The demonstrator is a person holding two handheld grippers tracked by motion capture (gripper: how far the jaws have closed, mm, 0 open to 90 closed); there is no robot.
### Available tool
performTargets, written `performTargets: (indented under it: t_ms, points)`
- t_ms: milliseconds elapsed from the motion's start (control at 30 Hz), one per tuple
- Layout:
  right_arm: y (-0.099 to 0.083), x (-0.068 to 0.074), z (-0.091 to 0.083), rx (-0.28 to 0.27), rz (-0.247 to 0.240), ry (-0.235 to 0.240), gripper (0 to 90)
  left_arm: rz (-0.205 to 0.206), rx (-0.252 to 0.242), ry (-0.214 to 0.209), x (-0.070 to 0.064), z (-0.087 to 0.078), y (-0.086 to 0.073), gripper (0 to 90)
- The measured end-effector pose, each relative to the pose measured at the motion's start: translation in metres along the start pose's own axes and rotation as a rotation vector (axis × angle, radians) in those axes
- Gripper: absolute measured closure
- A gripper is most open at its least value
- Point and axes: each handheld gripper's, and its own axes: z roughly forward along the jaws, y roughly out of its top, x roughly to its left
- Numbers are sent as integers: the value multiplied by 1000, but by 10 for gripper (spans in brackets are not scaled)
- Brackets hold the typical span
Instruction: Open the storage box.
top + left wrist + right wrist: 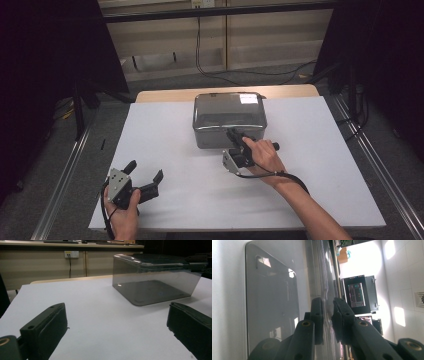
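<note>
**Right gripper pinching the lid edge of the smoky box**

High view: smoky grey transparent plastic box with a lid (229, 119) sits at the far middle of the white table top (165, 150). Right gripper (234, 134) is at the box's near edge, right hand (262, 156) behind it, jaws reaching onto the near rim. Left gripper (146, 174) rests near the left front corner of the table, well apart from the box, jaws spread, nothing between them.

Left gripper view: both black pads stand wide apart over bare white surface. The box (152, 282) is far right ahead, lid seated on top. The other gripper's dark arm shows at its top right edge.

Right gripper view: camera is rolled on its side. Right gripper (327, 315) has its jaws nearly together, clamped on the thin clear lid rim (325, 290) of the box; box wall (272, 302) runs off to the left.

Judgement: the step looks like lifting the lid off. To do it well, keep the pinch square on the rim, lift straight up and evenly so the lid does not flex or drag the box. The grip is thin, so slip is the risk. The idle left gripper could steady the box body.
</note>
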Motion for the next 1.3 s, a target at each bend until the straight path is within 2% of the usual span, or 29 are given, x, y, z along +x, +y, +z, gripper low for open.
performTargets:
  t_ms: [200, 300, 367, 467, 700, 767, 833, 933, 1133, 1300]
  points:
    - [0, -1, 0, -5, 8, -10, 786, -24, 5, -18, 3, 1, 1, 31]
    - [0, -2, -1, -3, 10, -12, 788, -19, 3, -33, 3, 2, 2, 33]
    - [0, -2, -1, -6, 9, -17, 788, 3, 19, -34, 1, 4, 4, 46]
    - [1, -2, -1, -5, 7, -28, 791, -10, 18, -54, -1, 5, 6, 54]
    - [0, -4, 0, -14, 3, -27, 791, 3, 6, -99, -3, 11, 12, 44]
    - [1, -4, 0, -11, 9, -22, 789, 12, -11, -126, -6, 16, 17, 35]
    - [1, -4, 0, -12, 8, -21, 789, 22, -7, -126, -7, 18, 19, 31]
    - [1, -4, 1, -12, 6, -21, 788, 4, -12, -143, -9, 24, 22, 28]
    - [2, -6, 1, -15, 10, -25, 787, 36, -18, -170, -12, 39, 27, 17]
    - [1, -6, 1, -15, 13, -23, 786, 58, -18, -172, -16, 50, 30, 25]
